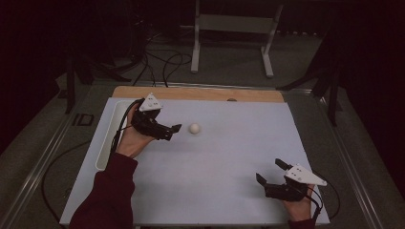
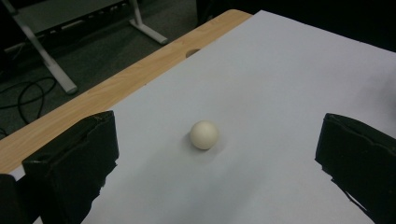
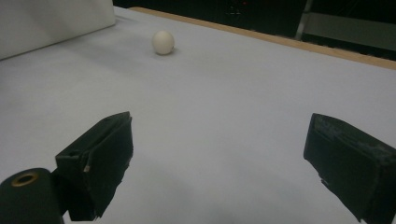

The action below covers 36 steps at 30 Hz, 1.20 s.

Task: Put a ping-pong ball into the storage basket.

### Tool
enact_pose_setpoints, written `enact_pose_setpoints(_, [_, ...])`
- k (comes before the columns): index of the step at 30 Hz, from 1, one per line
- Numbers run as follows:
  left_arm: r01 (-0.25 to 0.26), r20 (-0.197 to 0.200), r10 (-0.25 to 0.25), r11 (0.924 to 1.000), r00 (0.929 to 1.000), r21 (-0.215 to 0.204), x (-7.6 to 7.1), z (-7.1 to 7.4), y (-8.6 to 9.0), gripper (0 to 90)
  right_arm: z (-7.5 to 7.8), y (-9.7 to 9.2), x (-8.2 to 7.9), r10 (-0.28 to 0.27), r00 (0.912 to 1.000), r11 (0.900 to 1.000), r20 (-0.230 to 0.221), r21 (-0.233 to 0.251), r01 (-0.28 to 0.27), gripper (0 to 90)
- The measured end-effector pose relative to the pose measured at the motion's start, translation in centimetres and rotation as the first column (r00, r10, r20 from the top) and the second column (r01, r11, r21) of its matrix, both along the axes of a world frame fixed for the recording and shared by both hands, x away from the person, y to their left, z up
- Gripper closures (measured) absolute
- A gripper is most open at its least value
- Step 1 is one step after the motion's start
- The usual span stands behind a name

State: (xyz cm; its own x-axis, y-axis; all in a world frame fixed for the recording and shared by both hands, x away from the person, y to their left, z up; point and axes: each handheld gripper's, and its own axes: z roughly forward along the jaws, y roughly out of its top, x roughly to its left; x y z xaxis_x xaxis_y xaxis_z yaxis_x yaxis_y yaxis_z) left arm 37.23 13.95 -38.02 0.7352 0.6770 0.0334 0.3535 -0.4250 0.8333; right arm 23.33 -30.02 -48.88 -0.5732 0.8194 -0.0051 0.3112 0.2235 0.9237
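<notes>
A small white ball [image 1: 194, 128] lies on the white mat [image 1: 219, 162], left of the middle. My left gripper [image 1: 173, 132] is held just to the ball's left, open, its tips pointing at the ball with a short gap between. In the left gripper view the ball [image 2: 204, 135] rests a little beyond my left gripper [image 2: 217, 165], centred between the wide-apart jaws. My right gripper [image 1: 270, 171] stands open near the front right of the mat, holding nothing. In the right gripper view my right gripper [image 3: 224, 158] faces bare mat, with the ball [image 3: 163, 42] far off.
A long white tray [image 1: 107, 138] lies along the mat's left edge; its wall [image 3: 56, 23] shows in the right gripper view. A wooden strip [image 1: 198, 93] with a hole [image 1: 232, 99] borders the far edge. Cables and a white frame [image 1: 234, 28] lie on the floor beyond.
</notes>
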Motion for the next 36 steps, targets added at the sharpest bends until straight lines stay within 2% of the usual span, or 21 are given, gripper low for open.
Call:
enact_pose_setpoints(22, [0.04,-0.015,-0.04,0.9991,0.9991,0.014,0.8,-0.9,-2.4,0.0,0.0,0.0,0.0,0.002,1.0,1.0,0.002,-0.005,-0.002,8.0])
enact_pose_setpoints(36, [0.041,-0.031,-0.04,0.9985,0.9987,0.036,1.4,-1.5,-3.3,0.0,0.0,0.1,0.0,0.009,1.0,1.0,0.002,-0.004,-0.009,8.0])
